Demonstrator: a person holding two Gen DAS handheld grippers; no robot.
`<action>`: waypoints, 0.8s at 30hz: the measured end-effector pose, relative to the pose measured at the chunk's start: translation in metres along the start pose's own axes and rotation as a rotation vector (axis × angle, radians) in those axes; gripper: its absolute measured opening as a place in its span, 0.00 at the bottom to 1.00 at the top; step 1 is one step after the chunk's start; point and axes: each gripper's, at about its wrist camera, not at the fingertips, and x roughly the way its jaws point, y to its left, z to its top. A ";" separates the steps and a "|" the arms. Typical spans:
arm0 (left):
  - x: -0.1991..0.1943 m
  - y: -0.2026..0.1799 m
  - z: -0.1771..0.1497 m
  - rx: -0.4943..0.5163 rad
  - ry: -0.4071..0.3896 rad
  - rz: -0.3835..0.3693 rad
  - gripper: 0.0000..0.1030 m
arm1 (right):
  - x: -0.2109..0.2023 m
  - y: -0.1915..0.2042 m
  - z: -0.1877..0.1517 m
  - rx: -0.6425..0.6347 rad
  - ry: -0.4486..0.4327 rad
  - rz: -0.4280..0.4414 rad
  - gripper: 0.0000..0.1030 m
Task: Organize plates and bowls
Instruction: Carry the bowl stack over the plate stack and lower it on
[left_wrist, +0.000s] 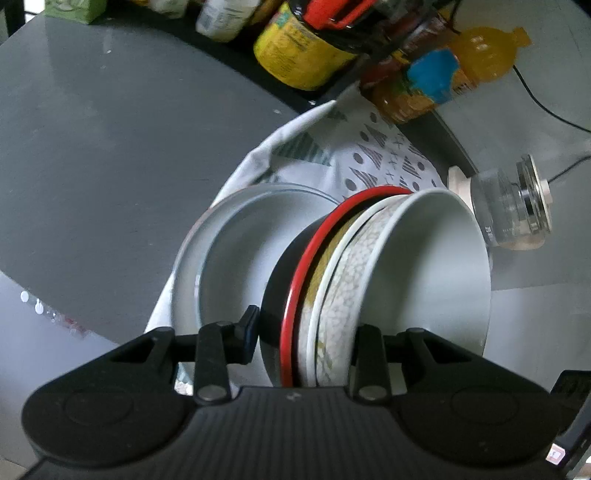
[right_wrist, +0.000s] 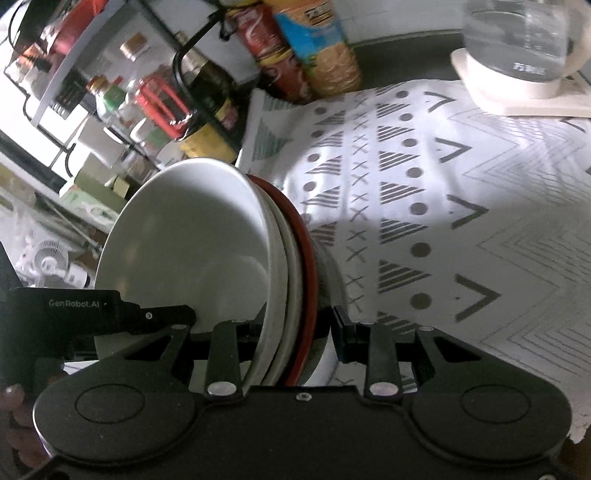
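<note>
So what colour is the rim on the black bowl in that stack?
Red: the black bowl's rim is a bright red band, clearest in the left wrist view.

A home kitchen: condiment bottles (right_wrist: 207, 99), patterned cloth (right_wrist: 424, 206), stacked bowls (left_wrist: 369, 280).

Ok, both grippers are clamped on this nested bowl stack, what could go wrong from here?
1. The left gripper and right gripper both pinch the bowl stack across its rims while it is tipped on its side; the inner white bowl could slide out.
2. The glass jar stands near the stack; a swing could hit it.
3. The plate lies on the loose patterned cloth and may shift.
</note>
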 end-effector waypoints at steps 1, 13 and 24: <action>-0.001 0.003 0.000 -0.006 -0.001 0.001 0.31 | 0.002 0.002 0.000 -0.006 0.004 0.001 0.31; 0.005 0.018 0.001 -0.040 -0.001 0.024 0.31 | 0.021 0.015 -0.003 -0.043 0.067 0.001 0.31; 0.012 0.022 0.003 -0.029 0.014 0.025 0.31 | 0.026 0.017 -0.006 -0.058 0.065 -0.009 0.36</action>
